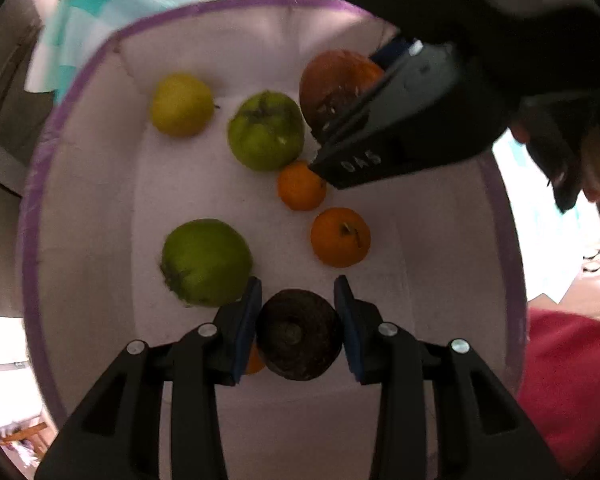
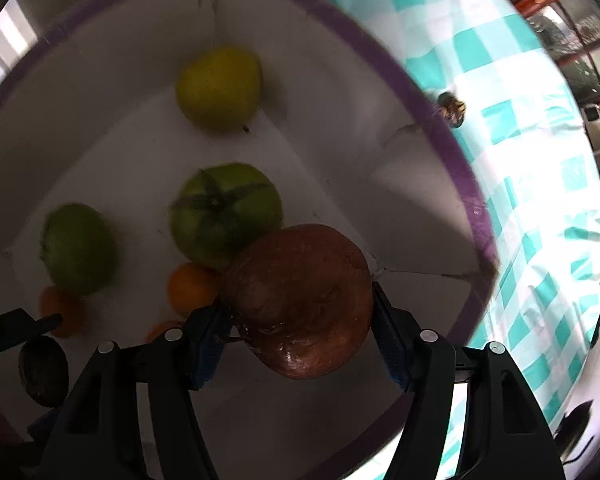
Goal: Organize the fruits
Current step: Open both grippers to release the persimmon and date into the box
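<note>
Inspection finds both grippers working inside one white bin with a purple rim (image 1: 32, 216), and crowding is the chief hazard. On the left, the left gripper (image 1: 299, 322) has its blue pads set against both sides of a dark avocado (image 1: 299, 340), at a moderate opening, low over the bin floor. A green fruit (image 1: 206, 262) lies just beside its left finger and a small orange one is partly hidden beneath it; either could be knocked or pinched if the gripper shifts sideways. If let go from any height, the avocado may roll into the tangerine (image 1: 340, 237) ahead. Toward the middle, a yellow fruit (image 1: 182, 104), a green tomato-like fruit (image 1: 266, 130) and a second tangerine (image 1: 301, 185) sit loose on the floor. On the right, the right gripper (image 2: 300, 320) is spread wide around a large reddish-brown fruit (image 2: 300, 300), apparently a pomegranate, whose skin looks bruised and wet; the hold could slip or crush it. Its finger nearly touches the second tangerine, so a descent risks displacing that fruit. The checked tablecloth (image 2: 540, 168) covers the surface beyond.
</note>
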### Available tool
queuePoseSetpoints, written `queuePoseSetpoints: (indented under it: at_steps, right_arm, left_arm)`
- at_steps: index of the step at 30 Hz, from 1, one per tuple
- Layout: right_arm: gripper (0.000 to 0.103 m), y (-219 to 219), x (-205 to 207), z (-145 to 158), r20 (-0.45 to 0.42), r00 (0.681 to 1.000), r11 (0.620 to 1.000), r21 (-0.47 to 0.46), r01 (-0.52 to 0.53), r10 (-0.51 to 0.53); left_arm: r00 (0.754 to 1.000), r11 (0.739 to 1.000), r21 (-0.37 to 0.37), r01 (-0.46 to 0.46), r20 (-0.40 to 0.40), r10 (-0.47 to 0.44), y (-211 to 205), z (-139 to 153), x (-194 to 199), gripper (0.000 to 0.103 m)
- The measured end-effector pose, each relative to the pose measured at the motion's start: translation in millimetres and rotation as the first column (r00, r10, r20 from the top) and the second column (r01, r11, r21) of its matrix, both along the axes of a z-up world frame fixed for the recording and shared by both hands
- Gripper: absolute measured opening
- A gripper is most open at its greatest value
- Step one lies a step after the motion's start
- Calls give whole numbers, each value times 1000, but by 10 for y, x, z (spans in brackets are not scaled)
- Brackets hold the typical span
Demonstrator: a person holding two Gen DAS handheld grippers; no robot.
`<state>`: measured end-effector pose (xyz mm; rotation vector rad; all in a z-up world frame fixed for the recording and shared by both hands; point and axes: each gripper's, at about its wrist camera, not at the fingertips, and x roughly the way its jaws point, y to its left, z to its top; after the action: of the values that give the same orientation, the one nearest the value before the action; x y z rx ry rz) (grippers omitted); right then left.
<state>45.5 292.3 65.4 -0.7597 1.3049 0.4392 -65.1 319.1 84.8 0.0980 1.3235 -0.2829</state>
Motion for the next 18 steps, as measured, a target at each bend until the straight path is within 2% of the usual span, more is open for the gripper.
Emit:
queuePoseSetpoints:
  at_steps: [2,6,10,14,16,18]
  right_arm:
    - [64,-33,57,-93,-29,1000,1000,-15,-6,5]
    - [64,-20,102,-134,-13,999,998,-44,-54,53]
    - [64,-1,146,-161,-9,996,994,-58,-92,92]
    - [65,-17,125,-203,4,994,991,-70,-110,110]
    - [66,-16,110,-218,10,992,990,-76,-121,122]
    - [75,-24,111,-204,19,993,991,-68,-117,119]
  left_arm:
    - [999,1000,14,19,-37,-19,-64,-98,60,38]
    - [995,999,36,37,-96,-34,-125,-229,168,38]
    - [991,998,44,42,-131,-36,-131,-264,236,54]
    - [989,999,36,36,-143,-31,-105,-267,278,63]
    - [989,999,32,34,-144,-29,-102,-264,288,71]
    - [989,999,26,33,-145,-29,-129,-273,303,76]
